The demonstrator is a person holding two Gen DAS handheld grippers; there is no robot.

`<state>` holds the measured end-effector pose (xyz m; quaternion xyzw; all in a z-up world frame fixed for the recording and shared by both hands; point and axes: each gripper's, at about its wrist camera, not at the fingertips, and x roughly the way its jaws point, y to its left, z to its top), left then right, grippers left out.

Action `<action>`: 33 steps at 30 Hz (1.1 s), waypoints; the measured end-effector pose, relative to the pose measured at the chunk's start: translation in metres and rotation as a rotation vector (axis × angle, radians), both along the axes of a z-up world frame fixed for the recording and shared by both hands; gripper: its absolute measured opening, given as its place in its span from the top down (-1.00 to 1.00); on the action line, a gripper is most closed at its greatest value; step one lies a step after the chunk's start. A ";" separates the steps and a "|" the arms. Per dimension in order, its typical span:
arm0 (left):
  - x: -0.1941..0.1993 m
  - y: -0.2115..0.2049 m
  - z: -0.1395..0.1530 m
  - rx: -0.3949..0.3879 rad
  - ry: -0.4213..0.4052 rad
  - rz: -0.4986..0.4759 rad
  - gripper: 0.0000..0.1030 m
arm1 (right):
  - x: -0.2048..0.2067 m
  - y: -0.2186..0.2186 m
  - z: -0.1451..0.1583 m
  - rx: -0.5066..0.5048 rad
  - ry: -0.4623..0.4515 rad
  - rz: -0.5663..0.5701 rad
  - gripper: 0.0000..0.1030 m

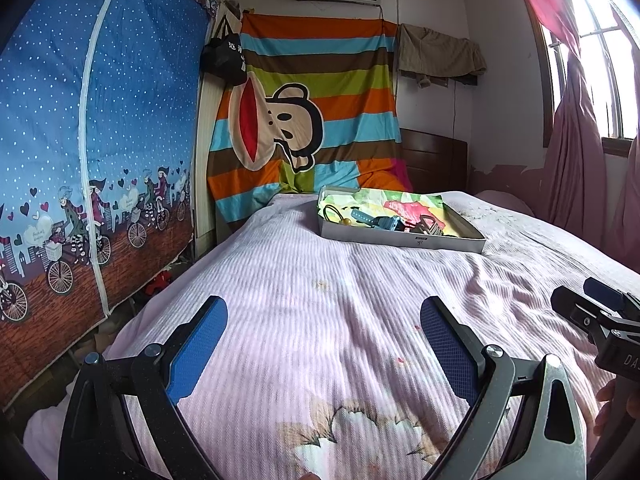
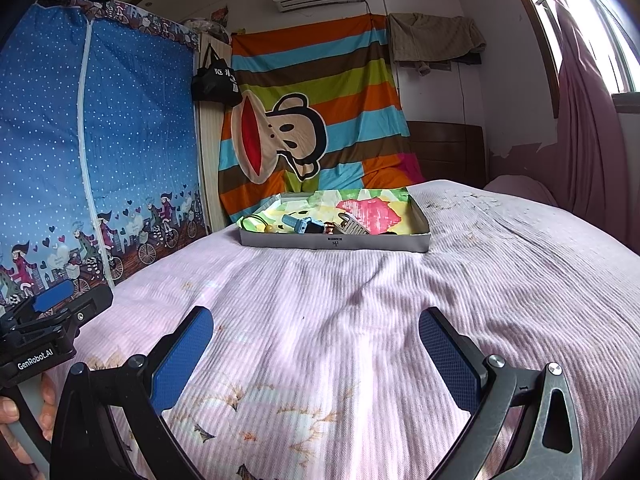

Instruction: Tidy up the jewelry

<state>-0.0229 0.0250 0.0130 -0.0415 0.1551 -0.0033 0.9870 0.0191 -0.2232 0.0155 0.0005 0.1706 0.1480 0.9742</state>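
A shallow grey box [image 1: 436, 243] lined with bright floral paper sits on the far part of the bed; it also shows in the right wrist view [image 2: 336, 244]. Inside lie a black hair tie [image 1: 331, 212], a blue strap-like piece [image 1: 374, 220] and a dark clip [image 1: 430, 226]; the blue piece [image 2: 302, 225] and a striped clip [image 2: 354, 226] show in the right view. My left gripper [image 1: 322, 332] is open and empty, well short of the box. My right gripper [image 2: 316, 340] is open and empty, also short of it.
The bed has a pink ribbed blanket [image 1: 320, 280]. A blue fabric wardrobe [image 1: 100, 140] stands at the left. A striped monkey cloth [image 1: 312, 120] hangs behind the bed. A wooden headboard [image 2: 444, 148] and pink curtain [image 2: 580, 120] are at the right.
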 end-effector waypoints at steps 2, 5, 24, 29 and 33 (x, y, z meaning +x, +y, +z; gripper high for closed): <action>0.000 0.000 0.000 0.000 0.000 0.000 -0.84 | 0.000 0.000 0.000 0.000 -0.001 0.000 -1.00; 0.000 0.000 0.000 -0.001 0.000 -0.001 -0.84 | 0.000 0.000 0.000 0.003 -0.002 -0.003 -1.00; -0.003 0.001 -0.001 -0.007 -0.001 0.006 -0.84 | 0.001 0.001 0.001 0.005 -0.002 -0.002 -1.00; -0.003 0.001 -0.001 -0.007 0.000 0.005 -0.84 | 0.000 0.001 0.002 0.002 -0.003 0.001 -1.00; -0.003 0.001 -0.001 -0.009 0.000 0.003 -0.84 | 0.000 0.003 0.004 0.000 -0.004 0.003 -1.00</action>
